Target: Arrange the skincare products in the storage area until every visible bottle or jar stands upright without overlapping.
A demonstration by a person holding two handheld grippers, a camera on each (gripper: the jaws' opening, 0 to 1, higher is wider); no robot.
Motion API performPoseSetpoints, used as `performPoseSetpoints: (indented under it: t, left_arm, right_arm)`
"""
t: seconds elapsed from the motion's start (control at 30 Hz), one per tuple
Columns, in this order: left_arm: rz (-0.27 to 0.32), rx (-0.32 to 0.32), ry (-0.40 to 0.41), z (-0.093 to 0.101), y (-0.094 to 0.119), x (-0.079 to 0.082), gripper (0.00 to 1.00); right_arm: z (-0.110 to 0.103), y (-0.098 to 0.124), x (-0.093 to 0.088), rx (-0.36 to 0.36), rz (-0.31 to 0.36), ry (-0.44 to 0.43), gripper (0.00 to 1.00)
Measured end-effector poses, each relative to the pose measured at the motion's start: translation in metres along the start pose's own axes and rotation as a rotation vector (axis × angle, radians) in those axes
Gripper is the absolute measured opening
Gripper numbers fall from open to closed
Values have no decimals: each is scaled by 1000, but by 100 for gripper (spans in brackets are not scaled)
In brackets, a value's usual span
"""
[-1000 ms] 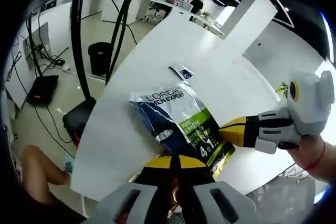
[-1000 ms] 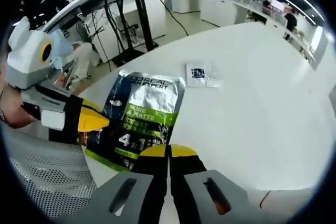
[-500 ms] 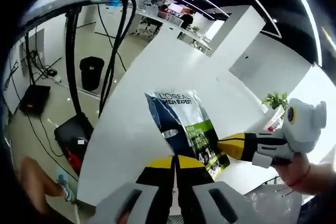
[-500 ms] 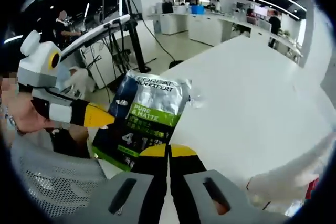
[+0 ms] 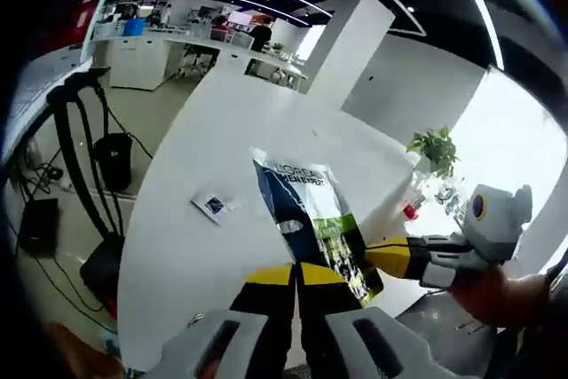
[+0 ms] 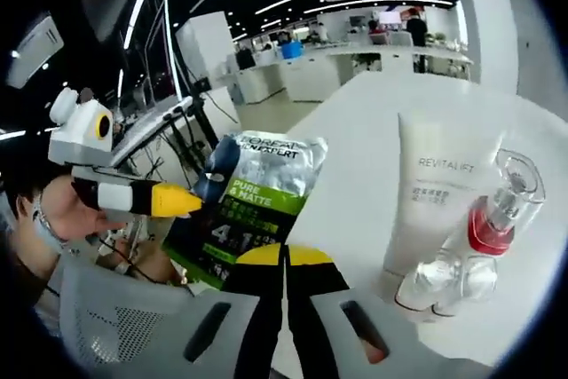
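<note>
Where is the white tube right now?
In the right gripper view the white tube stands upright on the white table, right of the sachet pack held in the jaws, with a clear red-collared bottle close at its right.

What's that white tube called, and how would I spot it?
Start at the white table, right gripper view. Near its close edge a white tube reading REVITALIFT stands cap-down. Beside it is a clear bottle with a red collar; the tube is opaque and taller.

A green-and-blue sachet (image 6: 253, 206) is held up beside an upright white Revitalift tube (image 6: 433, 197) and clear bottle (image 6: 497, 219).
</note>
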State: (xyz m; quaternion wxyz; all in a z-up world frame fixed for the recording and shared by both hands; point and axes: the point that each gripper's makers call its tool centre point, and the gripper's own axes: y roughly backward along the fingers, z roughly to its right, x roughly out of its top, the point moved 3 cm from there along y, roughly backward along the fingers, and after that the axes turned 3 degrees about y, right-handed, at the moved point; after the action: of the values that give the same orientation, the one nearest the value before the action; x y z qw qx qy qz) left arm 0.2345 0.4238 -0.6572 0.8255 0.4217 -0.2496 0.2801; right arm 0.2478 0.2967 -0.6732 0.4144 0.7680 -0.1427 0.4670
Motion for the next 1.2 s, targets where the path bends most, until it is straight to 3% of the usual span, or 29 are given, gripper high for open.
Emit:
performPoseSetpoints:
  t: [0.17,0.33,0.67,0.87,1.2]
  left_arm:
    - [25,15,33,17,-5,13,1]
    - [54,20,63,29,-18,15,1]
    - [-46,82,6,23,-46,0,1]
    - [-63,111,-59,19,-56,-5,1]
    - [-61,80,-21,14,-58,-13,1]
  right_arm:
    - [7,10,8,-17,58,-13,0]
    - [18,12,7,-68,64,21,0]
    - [35,12,-3,-125,26,18,0]
    - [38,10,-9,-139,-12,52,0]
    - [34,10,-9,-182,-24,208,0]
